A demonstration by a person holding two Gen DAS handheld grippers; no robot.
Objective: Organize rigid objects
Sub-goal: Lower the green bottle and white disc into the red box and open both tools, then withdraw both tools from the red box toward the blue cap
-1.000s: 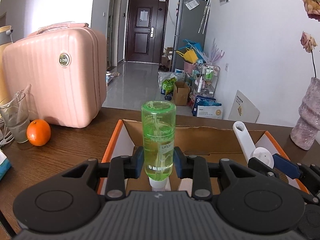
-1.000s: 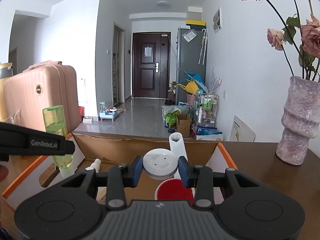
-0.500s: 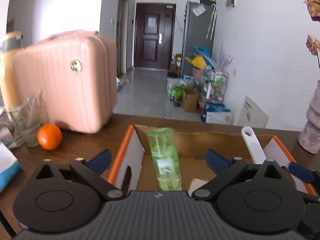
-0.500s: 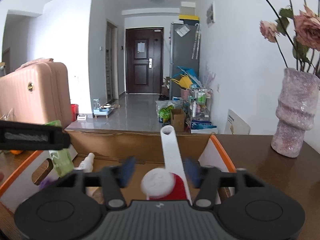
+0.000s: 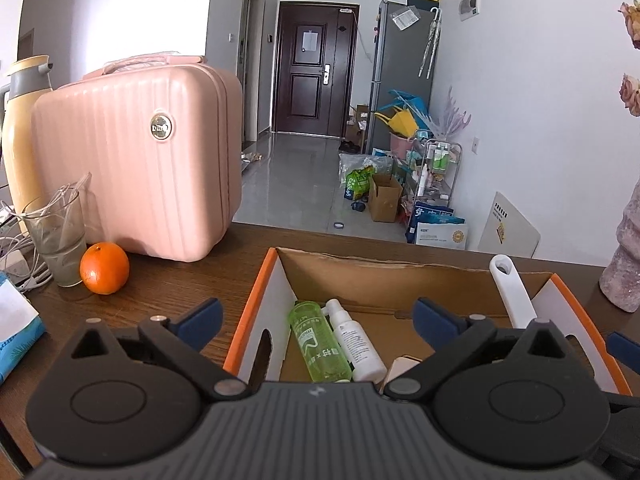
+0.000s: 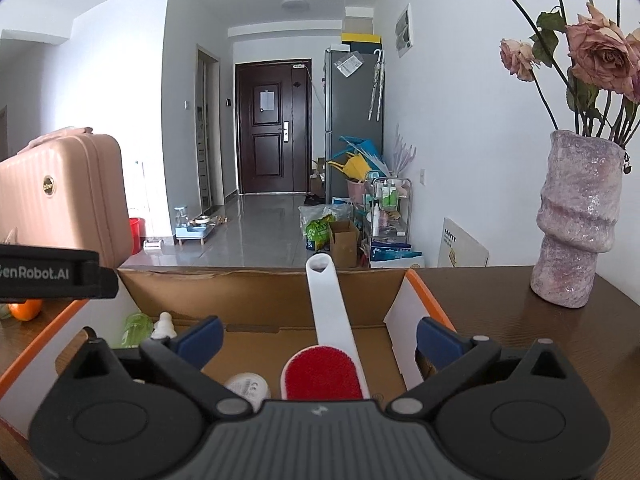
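Note:
An open cardboard box [image 5: 276, 280] with orange edges stands on the wooden table right below both grippers. On its floor lie a green bottle [image 5: 320, 344] and a white spray bottle [image 5: 354, 344] side by side. My left gripper [image 5: 316, 316] hangs over them, open, with nothing touching its pads. In the right wrist view a lint brush [image 6: 324, 376] with a red pad leans its white handle on the box's far wall, and a white round disc [image 6: 248, 386] lies beside it. The right gripper [image 6: 318, 334] is above these, its jaws opening, gripping nothing.
A pink suitcase [image 5: 136, 160], an orange [image 5: 104, 268], a glass [image 5: 56, 240] and a yellow flask [image 5: 24, 120] stand left of the box. A blue tissue pack [image 5: 16, 328] lies near the front left. A pink vase [image 6: 576, 220] with roses stands to the right.
Both grippers opened wide. The green bottle left the left gripper, tipped over and now lies in the box. The white disc dropped from the right gripper into the box.

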